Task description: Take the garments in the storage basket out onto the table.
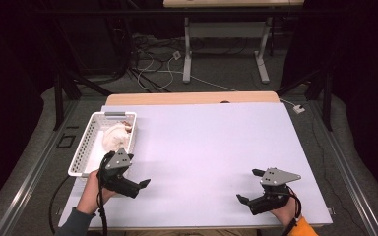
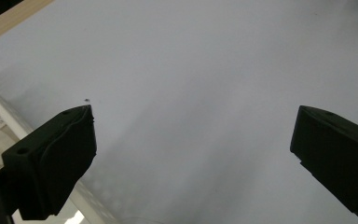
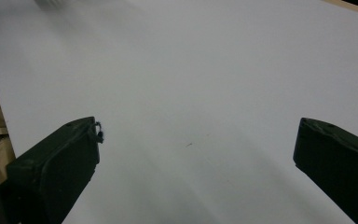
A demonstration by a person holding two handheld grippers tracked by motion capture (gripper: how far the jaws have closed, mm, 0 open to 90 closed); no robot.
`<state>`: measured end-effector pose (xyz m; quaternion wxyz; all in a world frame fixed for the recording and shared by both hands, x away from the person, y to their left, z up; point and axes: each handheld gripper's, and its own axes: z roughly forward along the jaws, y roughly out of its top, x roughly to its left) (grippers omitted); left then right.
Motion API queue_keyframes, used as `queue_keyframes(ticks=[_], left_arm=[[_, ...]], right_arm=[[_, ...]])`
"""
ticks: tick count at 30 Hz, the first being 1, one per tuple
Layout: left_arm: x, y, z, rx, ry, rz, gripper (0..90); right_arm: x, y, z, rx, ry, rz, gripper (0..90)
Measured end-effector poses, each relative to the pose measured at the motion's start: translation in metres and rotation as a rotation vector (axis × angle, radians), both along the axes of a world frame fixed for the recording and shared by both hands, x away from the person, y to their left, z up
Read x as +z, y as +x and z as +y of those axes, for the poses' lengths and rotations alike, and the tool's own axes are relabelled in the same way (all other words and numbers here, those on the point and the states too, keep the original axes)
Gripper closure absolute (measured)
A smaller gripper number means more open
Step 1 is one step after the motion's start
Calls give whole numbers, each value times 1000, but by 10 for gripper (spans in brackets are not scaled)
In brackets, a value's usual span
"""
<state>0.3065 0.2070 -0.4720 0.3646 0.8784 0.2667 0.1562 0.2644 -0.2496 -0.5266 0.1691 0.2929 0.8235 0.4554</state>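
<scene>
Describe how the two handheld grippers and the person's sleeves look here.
Both the left gripper and the right gripper are black, with two blocky jaws, a grey three-cornered plate on top and a black cable trailing off. The left sleeve is grey-blue, the right sleeve orange.

Left hand-held gripper (image 2: 193, 144) with black jaws spread wide, nothing between them, bare white tabletop (image 2: 205, 70) beyond, wooden edge far left

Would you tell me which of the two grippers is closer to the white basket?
The left gripper: it hovers right beside the white basket at the table's left edge, while the right gripper sits far across the table.
</scene>
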Motion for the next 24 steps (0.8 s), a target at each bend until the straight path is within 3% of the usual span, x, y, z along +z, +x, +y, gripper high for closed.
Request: queue_keyframes(ticks=[11, 24], left_arm=[[10, 17, 8, 9, 39, -11, 2], [24, 39, 28, 62, 61, -22, 1]], right_arm=[[-3, 1, 2, 10, -4, 22, 0], [-4, 2, 4, 14, -5, 24, 0]])
